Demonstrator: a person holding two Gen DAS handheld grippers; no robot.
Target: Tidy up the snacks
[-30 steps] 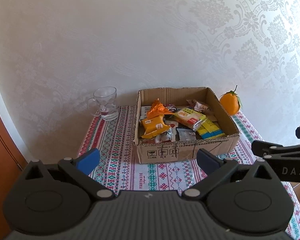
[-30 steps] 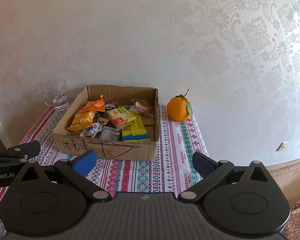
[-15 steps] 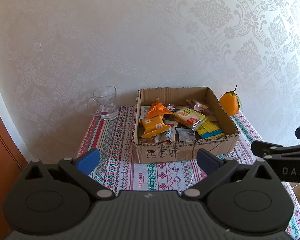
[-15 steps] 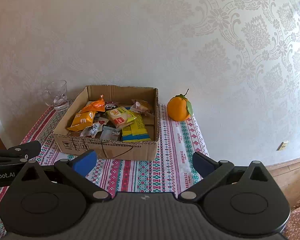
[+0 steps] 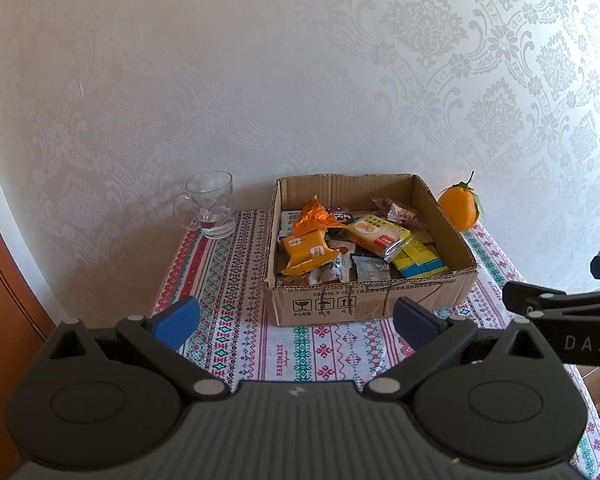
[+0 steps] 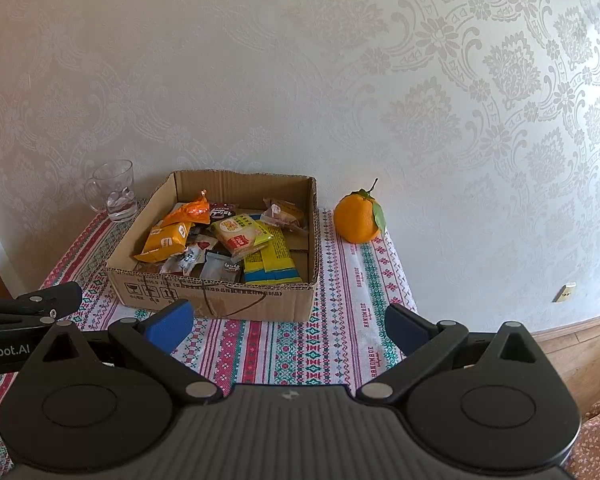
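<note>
Covering the desk, a patterned cloth carries a box of snacks ahead of both spread, empty sets of fingers; an orange sits beyond the right set, a mug beyond the left.

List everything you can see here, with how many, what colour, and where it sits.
cardboard box: one, brown, open, middle of the table
snack packets: a mixed pile, orange, yellow, dark and clear, inside the box; count unclear
glass mug: one, clear, left of the box by the wall
orange: one, with a leaf, right of the box
tablecloth: one, red, green and white pattern, covering the table
left gripper: black, blue pads, jaws open
right gripper: same, jaws open
</note>
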